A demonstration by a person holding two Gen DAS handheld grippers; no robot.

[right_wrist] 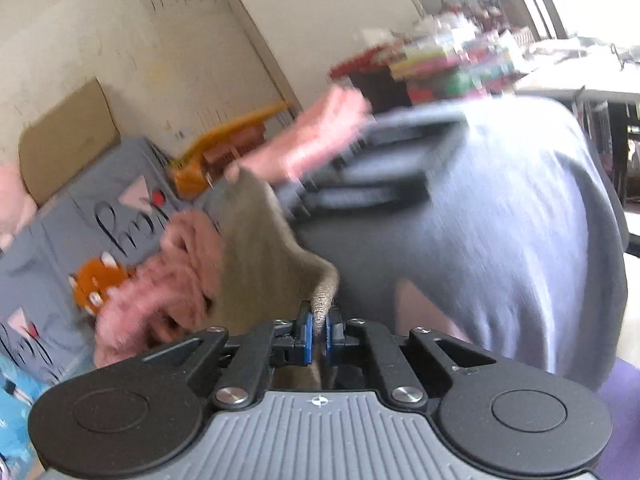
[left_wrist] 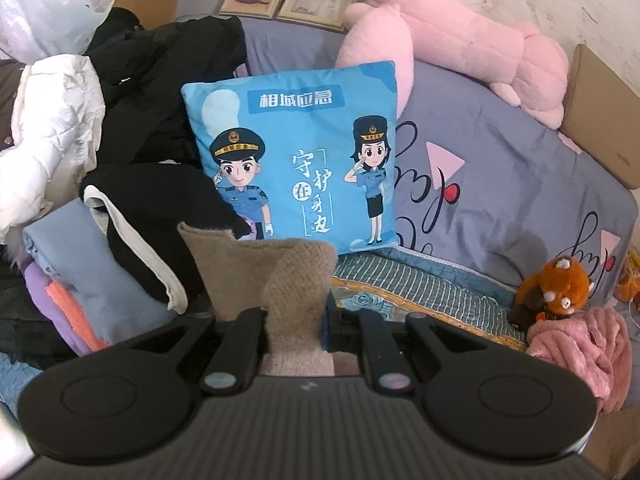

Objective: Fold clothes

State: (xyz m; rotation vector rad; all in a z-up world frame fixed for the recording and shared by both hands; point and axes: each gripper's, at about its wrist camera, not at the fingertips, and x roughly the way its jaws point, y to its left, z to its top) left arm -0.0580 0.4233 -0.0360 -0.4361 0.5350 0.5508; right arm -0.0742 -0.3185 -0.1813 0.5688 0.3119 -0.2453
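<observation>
Where pillows lean, grey printed bedspread (left_wrist: 500, 184), perhaps a windowed room behind.

Tan knit garment (left_wrist: 280, 280), blue cartoon-printed cushion (left_wrist: 296, 160), plain pink plush (left_wrist: 460, 36)

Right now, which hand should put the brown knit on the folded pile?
Probably the left. The left gripper grips the knit right beside the pile. The right gripper pinches it too, over by the person.
</observation>
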